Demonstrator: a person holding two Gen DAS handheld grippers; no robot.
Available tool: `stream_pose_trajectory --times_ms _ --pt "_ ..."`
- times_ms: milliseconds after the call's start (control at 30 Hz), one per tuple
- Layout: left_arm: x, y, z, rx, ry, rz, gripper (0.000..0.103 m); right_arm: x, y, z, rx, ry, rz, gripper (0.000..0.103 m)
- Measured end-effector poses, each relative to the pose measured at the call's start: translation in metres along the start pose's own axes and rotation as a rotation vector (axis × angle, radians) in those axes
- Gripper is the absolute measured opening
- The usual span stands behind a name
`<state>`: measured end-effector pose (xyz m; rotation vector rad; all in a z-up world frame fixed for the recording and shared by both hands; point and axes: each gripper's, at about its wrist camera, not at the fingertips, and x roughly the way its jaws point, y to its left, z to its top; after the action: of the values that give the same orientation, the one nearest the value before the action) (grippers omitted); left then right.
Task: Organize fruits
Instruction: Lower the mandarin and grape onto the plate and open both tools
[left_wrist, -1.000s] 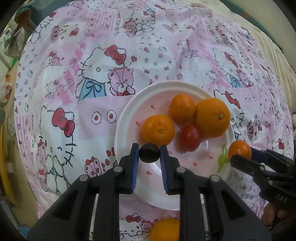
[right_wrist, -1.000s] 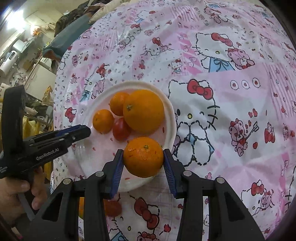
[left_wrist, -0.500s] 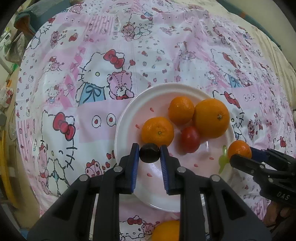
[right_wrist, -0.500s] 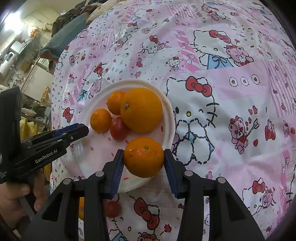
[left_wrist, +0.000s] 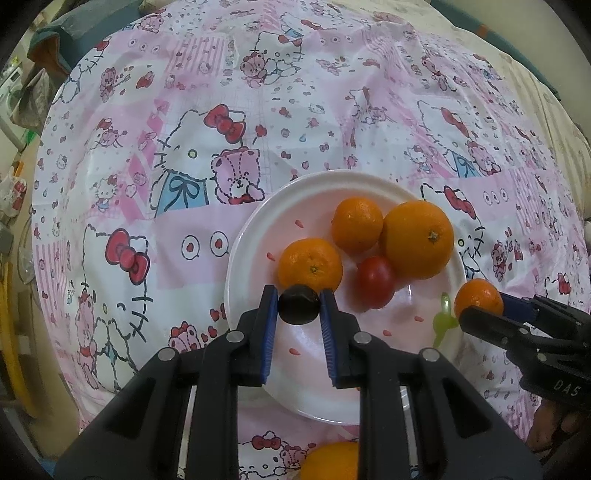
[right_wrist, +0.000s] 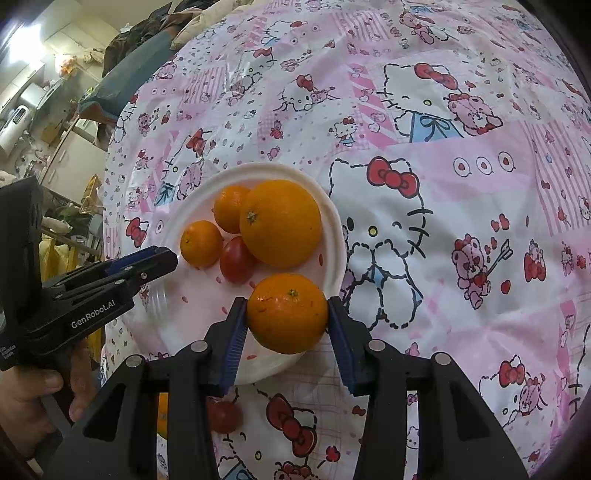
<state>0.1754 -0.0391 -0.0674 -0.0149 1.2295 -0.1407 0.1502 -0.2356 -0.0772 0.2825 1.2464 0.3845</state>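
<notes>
Round white plate (left_wrist: 243, 258) holding three oranges and a red tomato (left_wrist: 375, 282) — left gripper (left_wrist: 298, 308) jaws clenched on a small dark round fruit (left_wrist: 298, 304), right gripper (right_wrist: 287, 317) jaws grasping a medium orange (right_wrist: 287, 314) over the plate's near rim; pink cartoon-print cloth (right_wrist: 461, 184) covers the surface.

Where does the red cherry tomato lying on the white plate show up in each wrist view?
Left wrist view: the red cherry tomato lies right of centre, between the small orange and the big orange.
Right wrist view: it lies left of centre, below and left of the big orange.
Shared landmark: the white plate, with the big orange touching the tomato.
</notes>
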Motion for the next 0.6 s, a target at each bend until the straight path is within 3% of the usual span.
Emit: stream_pose_trajectory --times_ms 167,267,367,600 --pt "0.001 0.001 0.000 -0.005 0.006 -0.004 0.022 -0.002 -0.002 0.001 0.009 -0.006 0.001 0.049" --pt "0.000 0.001 0.001 -0.011 0.005 -0.005 0.040 -0.007 -0.005 0.003 0.017 -0.027 0.016 0.062" --pt "-0.003 0.002 0.001 -0.014 -0.001 -0.003 0.042 -0.014 -0.007 0.005 0.023 -0.050 0.018 0.063" --pt "-0.017 0.010 0.001 -0.042 -0.050 -0.020 0.067 -0.028 -0.013 0.009 0.052 -0.093 0.024 0.074"
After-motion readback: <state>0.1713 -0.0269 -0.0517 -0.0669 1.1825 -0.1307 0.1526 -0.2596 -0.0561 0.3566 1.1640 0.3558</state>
